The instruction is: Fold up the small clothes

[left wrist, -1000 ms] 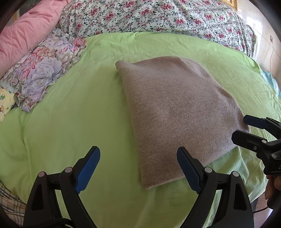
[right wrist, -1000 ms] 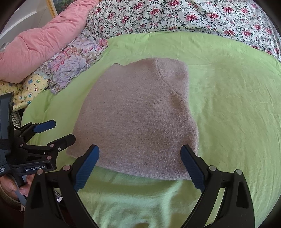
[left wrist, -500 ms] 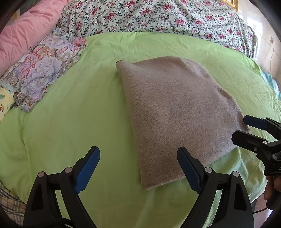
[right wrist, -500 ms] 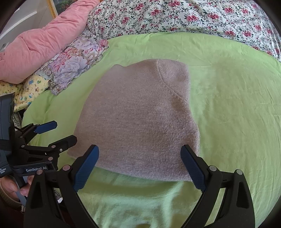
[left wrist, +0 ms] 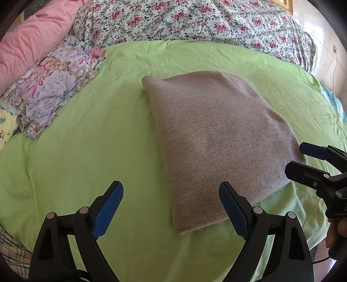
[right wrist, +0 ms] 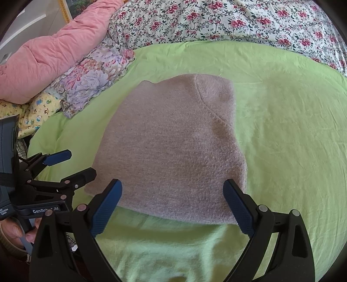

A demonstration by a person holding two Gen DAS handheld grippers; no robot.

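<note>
A folded grey-brown knit garment lies flat on the green sheet; it also shows in the right wrist view. My left gripper is open and empty, held just short of the garment's near left corner. My right gripper is open and empty, its jaws spanning the garment's near edge. Each gripper shows in the other's view: the right one at the garment's right edge, the left one at its left edge.
A floral quilt lies along the far side of the bed. A pink duvet, a purple floral garment and a yellow printed cloth lie at the left. The bed's edge runs just below the grippers.
Almost nothing has changed. Both grippers stay open and hold their places; the garment has not moved.
</note>
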